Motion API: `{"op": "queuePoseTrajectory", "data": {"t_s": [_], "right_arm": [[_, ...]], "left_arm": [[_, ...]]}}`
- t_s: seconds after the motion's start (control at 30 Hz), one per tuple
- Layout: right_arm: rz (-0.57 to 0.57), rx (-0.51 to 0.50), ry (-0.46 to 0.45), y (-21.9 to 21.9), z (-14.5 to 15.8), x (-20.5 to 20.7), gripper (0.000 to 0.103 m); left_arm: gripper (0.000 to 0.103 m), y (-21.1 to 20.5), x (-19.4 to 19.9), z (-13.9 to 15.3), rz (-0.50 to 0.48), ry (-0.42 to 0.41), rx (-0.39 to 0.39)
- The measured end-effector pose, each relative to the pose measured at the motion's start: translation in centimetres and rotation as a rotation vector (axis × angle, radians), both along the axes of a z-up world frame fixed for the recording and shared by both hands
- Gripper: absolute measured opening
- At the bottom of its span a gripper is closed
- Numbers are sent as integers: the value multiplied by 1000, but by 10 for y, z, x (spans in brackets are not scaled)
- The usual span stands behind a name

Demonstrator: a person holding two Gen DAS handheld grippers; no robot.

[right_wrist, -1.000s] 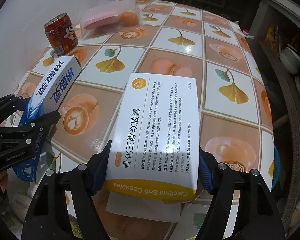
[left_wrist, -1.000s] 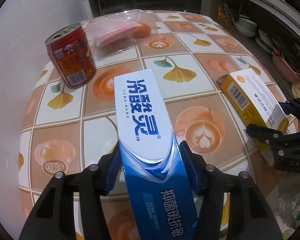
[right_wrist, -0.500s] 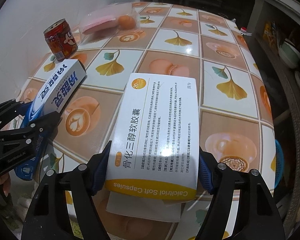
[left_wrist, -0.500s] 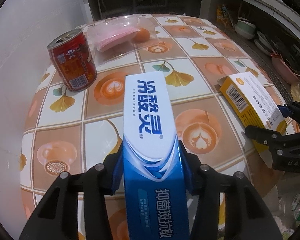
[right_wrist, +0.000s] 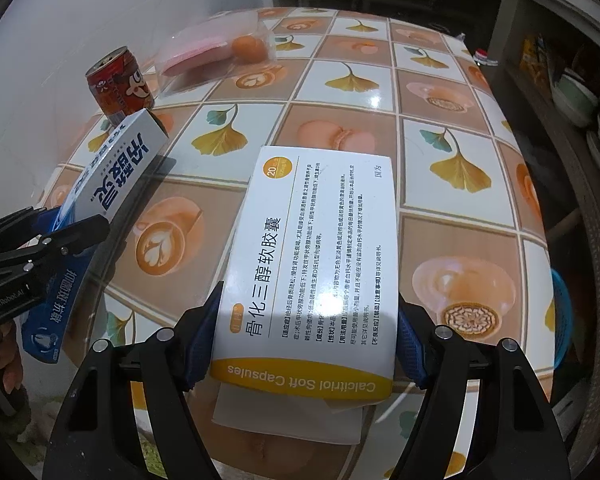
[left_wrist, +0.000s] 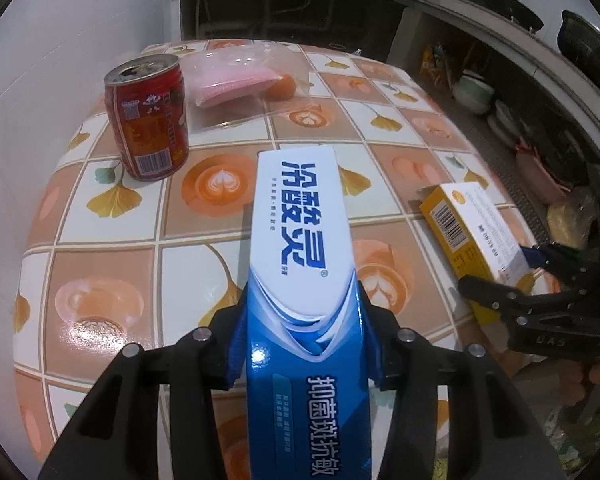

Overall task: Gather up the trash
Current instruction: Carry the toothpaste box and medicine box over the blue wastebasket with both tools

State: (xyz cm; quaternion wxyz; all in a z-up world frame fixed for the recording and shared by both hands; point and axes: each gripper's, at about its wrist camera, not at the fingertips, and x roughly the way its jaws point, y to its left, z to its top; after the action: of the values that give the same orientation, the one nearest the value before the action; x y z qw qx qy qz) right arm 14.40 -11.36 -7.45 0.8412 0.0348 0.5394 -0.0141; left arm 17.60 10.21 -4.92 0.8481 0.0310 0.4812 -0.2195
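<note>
Left wrist view, left gripper [left_wrist: 300,344] clamping toothpaste box [left_wrist: 300,240], right gripper [right_wrist: 306,344] clamping capsule box [right_wrist: 312,248], red can [left_wrist: 147,116] beyond

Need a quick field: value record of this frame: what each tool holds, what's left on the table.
left tool: shut on toothpaste box
right tool: shut on capsule box
left on table: red can, upright, opened; clear bag with pink item and an orange
can vs bag: beside each other, near wall; contact unclear
trash bin: not in view
</note>
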Motion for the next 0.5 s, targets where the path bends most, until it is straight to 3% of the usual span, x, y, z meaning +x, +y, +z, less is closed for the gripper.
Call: {"op": "queuePoseTrajectory", "data": {"t_s": [0.5], "right_arm": [[-56,90,-119,-25,28,-22,70]], "left_arm": [[45,-39,-13,44,-95,-85,-41]]}}
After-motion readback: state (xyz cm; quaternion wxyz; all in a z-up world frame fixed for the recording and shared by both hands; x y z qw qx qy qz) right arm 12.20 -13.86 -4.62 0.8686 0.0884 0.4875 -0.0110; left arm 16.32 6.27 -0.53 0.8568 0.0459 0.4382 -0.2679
